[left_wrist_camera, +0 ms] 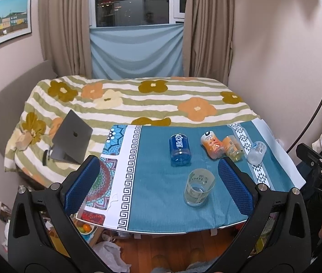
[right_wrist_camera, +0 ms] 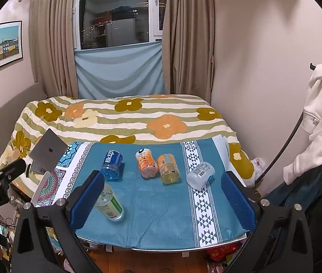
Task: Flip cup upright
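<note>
Two tools agape | cup on side | cloth

The right tongs hang open above the bench. A clear cup lies tipped at nine o'clock, touching the left pad. Four bottles lie toward twelve o'clock.

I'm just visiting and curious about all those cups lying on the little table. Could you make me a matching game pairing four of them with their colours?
Things:
1. cup nearest the laptop
2. cup beside the left fingers of the right gripper
3. cup on the white triangle stripe
4. cup with a cartoon face

Colours:
A. clear with a barcode label
B. blue
C. orange and white
D. clear with a green label

Pairs: 1-B, 2-D, 3-A, 4-C
</note>
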Motion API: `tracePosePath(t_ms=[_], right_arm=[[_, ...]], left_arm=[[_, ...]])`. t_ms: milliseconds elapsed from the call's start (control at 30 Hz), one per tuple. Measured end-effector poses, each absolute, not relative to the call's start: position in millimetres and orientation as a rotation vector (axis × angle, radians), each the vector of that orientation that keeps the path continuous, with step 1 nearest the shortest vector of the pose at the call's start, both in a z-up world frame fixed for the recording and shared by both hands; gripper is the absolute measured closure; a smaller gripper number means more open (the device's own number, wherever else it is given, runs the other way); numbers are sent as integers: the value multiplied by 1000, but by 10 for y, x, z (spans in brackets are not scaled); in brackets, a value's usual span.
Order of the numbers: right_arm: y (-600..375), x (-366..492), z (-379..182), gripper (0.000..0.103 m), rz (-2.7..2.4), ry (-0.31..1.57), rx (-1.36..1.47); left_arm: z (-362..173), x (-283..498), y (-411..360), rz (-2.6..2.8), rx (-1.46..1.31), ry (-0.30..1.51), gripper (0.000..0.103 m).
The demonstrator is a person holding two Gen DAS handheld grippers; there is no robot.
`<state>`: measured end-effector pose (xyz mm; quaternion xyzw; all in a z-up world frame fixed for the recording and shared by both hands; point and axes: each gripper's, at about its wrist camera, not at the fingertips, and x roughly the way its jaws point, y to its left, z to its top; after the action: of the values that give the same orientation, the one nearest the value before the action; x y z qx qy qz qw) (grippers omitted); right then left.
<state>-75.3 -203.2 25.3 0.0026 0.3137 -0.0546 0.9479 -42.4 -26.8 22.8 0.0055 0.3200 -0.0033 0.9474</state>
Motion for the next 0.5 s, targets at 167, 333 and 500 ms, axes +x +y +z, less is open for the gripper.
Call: tracePosePath(t_ms=[167,333,500], right_arm=[[-2029,-756,253,0,-112,638,3],[-2033,-756,252,0,-112,638,6],[-2037,-754,252,0,-111,639,6]], left_arm=[[238,-398,-272,-13,15,648,0],[242,-375,-268,-18,17,645,0],[247,-373,-259,-26,14,641,0]])
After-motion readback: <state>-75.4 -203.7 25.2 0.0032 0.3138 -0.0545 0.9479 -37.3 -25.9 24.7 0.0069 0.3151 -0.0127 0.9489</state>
